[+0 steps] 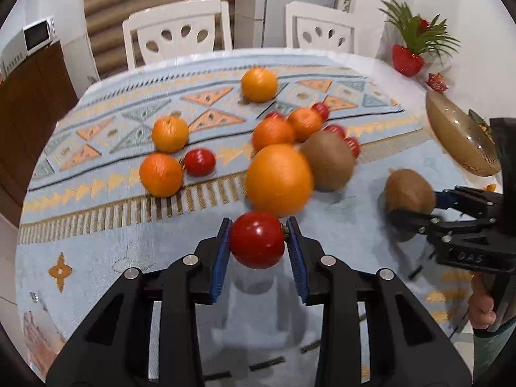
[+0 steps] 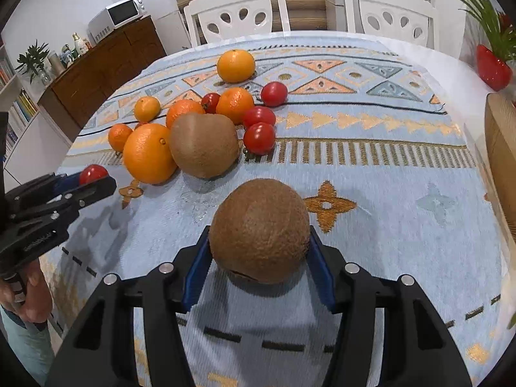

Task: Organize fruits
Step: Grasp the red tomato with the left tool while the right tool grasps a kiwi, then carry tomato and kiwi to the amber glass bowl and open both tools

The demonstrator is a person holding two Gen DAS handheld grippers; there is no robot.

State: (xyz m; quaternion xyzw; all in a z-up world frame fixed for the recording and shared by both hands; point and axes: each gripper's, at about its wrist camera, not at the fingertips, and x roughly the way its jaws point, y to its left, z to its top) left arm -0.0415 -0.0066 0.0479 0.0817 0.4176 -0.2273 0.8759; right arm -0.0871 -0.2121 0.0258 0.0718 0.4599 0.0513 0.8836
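Observation:
My left gripper is shut on a red tomato, held just above the tablecloth. The right wrist view shows that gripper at the left with the tomato between its blue pads. My right gripper is shut on a brown kiwi; it appears at the right of the left wrist view, still gripping the kiwi. On the cloth lie a big orange, a second kiwi, several smaller oranges and several tomatoes in a loose pile.
A brown glass bowl stands at the table's right edge, also visible in the right wrist view. A red vase with a plant sits at the far right corner. Two white chairs stand behind the table. A hand holds the left gripper's handle.

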